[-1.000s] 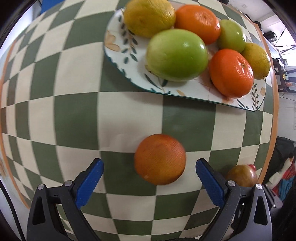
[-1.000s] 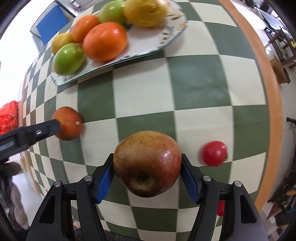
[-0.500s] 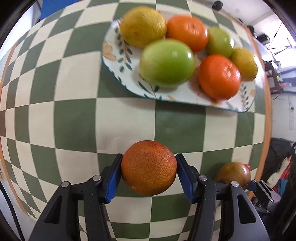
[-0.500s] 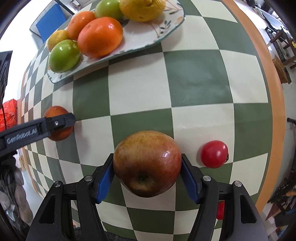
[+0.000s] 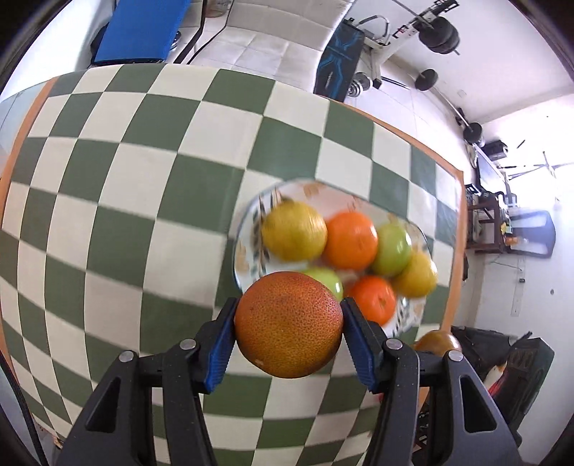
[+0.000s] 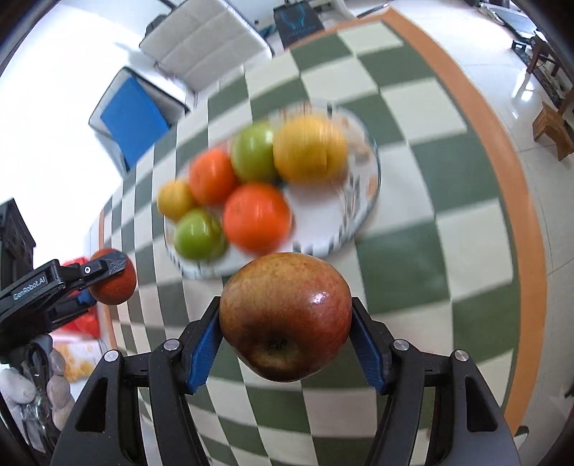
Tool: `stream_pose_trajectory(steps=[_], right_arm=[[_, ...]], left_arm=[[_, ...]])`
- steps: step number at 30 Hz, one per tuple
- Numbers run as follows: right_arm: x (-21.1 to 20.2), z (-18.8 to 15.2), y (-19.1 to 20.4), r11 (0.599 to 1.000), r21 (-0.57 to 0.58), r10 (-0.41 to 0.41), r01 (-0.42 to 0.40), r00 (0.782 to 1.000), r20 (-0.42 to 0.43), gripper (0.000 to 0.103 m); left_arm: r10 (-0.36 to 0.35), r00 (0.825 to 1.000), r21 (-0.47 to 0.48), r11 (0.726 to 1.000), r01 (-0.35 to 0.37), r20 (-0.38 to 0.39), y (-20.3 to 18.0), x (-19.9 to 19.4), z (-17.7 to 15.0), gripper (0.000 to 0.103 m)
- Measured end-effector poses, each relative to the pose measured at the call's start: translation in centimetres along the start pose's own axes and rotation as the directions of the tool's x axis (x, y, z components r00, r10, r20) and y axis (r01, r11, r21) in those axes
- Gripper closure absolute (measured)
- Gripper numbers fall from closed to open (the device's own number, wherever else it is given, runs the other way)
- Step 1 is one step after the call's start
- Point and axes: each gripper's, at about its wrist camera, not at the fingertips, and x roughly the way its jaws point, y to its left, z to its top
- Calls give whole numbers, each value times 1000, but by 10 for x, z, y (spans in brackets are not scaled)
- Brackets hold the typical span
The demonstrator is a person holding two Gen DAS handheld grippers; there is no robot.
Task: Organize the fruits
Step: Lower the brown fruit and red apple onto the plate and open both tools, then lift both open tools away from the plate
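Left wrist view first: our left gripper (image 5: 288, 324) has its blue pads (image 5: 219, 349) pressed against both sides of a dark orange (image 5: 288, 324), so the jaws are clamped on it, and the fruit is held up above the checkered tablecloth (image 5: 118, 200). Just behind the orange lies the patterned plate (image 5: 247, 229), blurred, carrying a yellow citrus (image 5: 293, 230), two bright oranges (image 5: 351, 239), two green apples (image 5: 391, 249) and a smaller yellow fruit (image 5: 416, 274). One green apple is partly hidden by the held orange. Low on the right, behind the right finger, we see the top of a red-brown apple (image 5: 437, 340). Beyond the table edge sit a blue mat (image 5: 140, 30) and gym weights (image 5: 439, 36) on a pale floor.

Right wrist view: our right gripper (image 6: 286, 317) is clamped on the red-brown apple (image 6: 286, 317), its blue pads (image 6: 201, 353) touching both flanks, with the apple's calyx end facing the camera. The apple hangs over the tablecloth (image 6: 430, 251), near the closer rim of the plate (image 6: 358, 211), which looks smeared. At far left the other gripper with its orange (image 6: 114, 283) hangs near the table's edge, a gloved hand (image 6: 43, 390) below it. Farther off stands a blue-seated chair (image 6: 132, 118).
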Motion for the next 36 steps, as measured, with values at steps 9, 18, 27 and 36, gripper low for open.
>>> stream_pose_trajectory(steps=[9, 18, 27, 36], right_arm=[[28, 61, -5, 992, -23, -123, 123, 992, -7, 34], [51, 61, -9, 987, -41, -154, 152, 988, -28, 32], [42, 69, -10, 993, -6, -116, 116, 993, 9, 20], [18, 61, 6, 975, -39, -215, 217, 976, 43, 6]], left_arm=[[22, 993, -60, 998, -29, -113, 11, 53, 34, 48], [-24, 984, -112, 994, 4, -177, 25, 69, 23, 48], [-13, 987, -91, 996, -2, -161, 27, 52, 17, 30], [110, 993, 42, 993, -109, -42, 2, 22, 9, 7]])
